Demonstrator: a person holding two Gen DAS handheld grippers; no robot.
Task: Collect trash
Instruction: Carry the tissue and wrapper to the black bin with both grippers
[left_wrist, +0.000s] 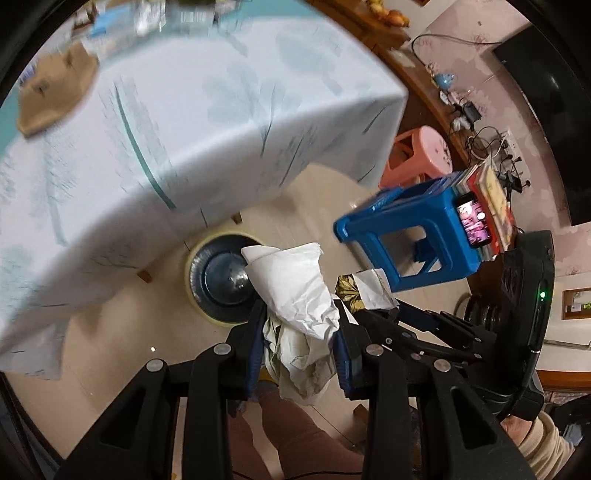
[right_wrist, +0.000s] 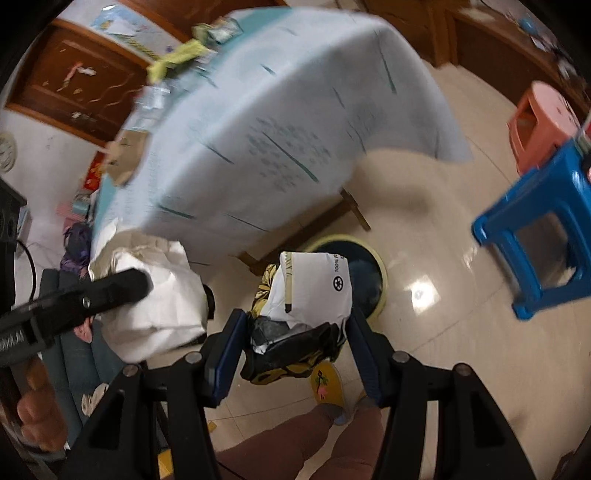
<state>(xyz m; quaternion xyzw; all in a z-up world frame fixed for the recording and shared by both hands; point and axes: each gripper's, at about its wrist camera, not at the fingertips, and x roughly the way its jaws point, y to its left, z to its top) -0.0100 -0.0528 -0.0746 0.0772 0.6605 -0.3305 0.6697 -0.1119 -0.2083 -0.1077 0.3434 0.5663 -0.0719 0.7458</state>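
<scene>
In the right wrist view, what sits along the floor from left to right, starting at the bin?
Trash bin → glare spot on the floor tiles → blue stool, with the pink stool behind it.

Table w/ pale blue leaf-print cloth (left_wrist: 229, 122) filled the upper view, cloth hanging over its near edge. Brown paper piece (left_wrist: 55, 96) lay near the table's left edge. On the tile floor (right_wrist: 443, 288): blue plastic stool (left_wrist: 413, 236) carrying a lit phone (left_wrist: 474, 223) + stacked books (left_wrist: 491, 192), pink stool (left_wrist: 421, 155) just behind it. Yellow slipper (right_wrist: 327, 384) on a foot by the floor's near side.
</scene>
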